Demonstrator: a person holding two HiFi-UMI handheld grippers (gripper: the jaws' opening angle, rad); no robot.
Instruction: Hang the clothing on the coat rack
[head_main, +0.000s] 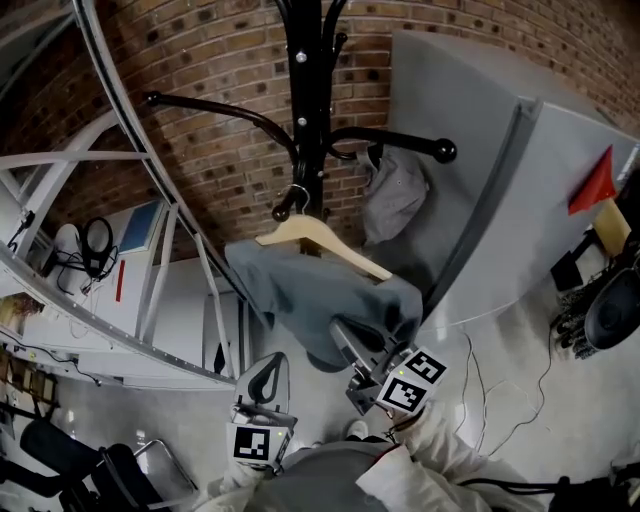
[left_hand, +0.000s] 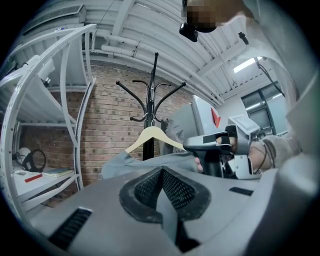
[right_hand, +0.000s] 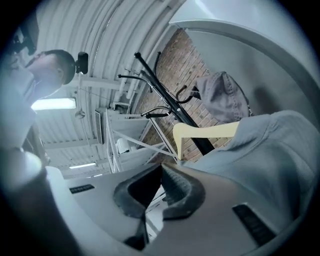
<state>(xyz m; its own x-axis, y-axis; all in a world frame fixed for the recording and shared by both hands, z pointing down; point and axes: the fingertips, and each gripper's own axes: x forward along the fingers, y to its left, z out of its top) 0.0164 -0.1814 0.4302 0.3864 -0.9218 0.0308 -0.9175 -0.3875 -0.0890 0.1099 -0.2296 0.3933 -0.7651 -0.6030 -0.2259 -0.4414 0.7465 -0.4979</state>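
We hold our left tool (head_main: 265, 378) low and close to the body, its nose pointing ahead and its jaws pressed together with nothing between them. Our right tool (head_main: 348, 338) reaches further forward, just to the right of the left one, angled leftward, with its jaws likewise closed. A white sleeve (head_main: 445, 455) covers our right forearm.

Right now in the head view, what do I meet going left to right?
headphones → left gripper → coat rack pole → grey garment on the rack arm → red triangle
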